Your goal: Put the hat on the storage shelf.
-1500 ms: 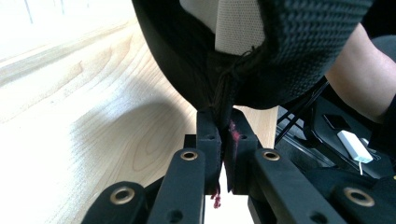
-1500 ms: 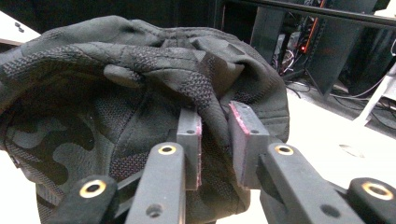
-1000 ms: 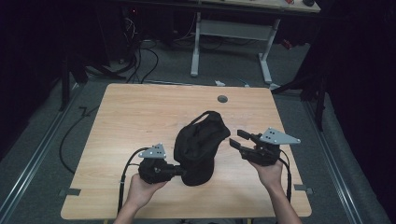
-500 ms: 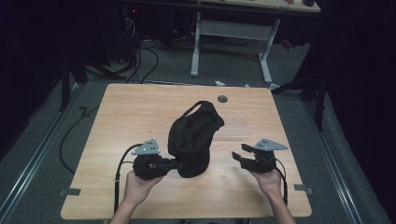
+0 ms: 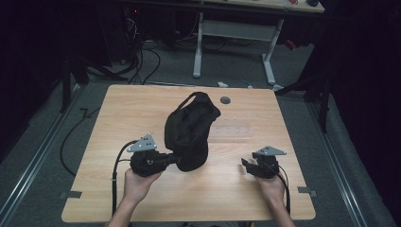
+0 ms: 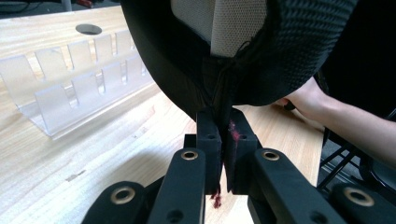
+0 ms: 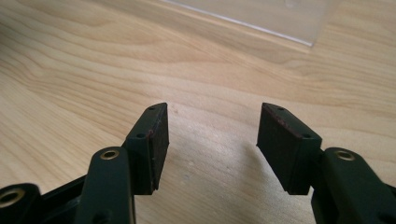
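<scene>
Bag: the black bag [image 5: 189, 130] stands at the centre of the frame in the high view, on the counter [image 5: 118, 113], rising from lower centre toward the upper middle.
Long axis: it runs from the bottom edge near your left hand up and slightly right to the loop handle [image 5: 191, 96] at the top.
Left hand-held gripper: your left hand-held gripper [image 5: 172, 160] sits lower left of centre, its jaws clamped together on the bag's bottom edge; in the left gripper view [image 6: 223, 154] the black fabric is pinched flat between them, with mesh lining above.
Right hand-held gripper: your right hand-held gripper [image 5: 246, 163] rests at lower right, jaws spread apart and holding nothing; in the right gripper view [image 7: 211, 140] bare wood shows between them.
Direction: from your right hand-held gripper the bag lies to the left and a little up the frame, well apart.
Nearer hand: the left already has it; the right must cross leftward to reach it.
Rack: a clear slotted rack [image 6: 74, 88] lies on the counter beyond the bag; watch it, I judge, if you swing the bag.
Hole: a round grommet [image 5: 225, 100] sits at upper centre, just right of the bag's top.
</scene>
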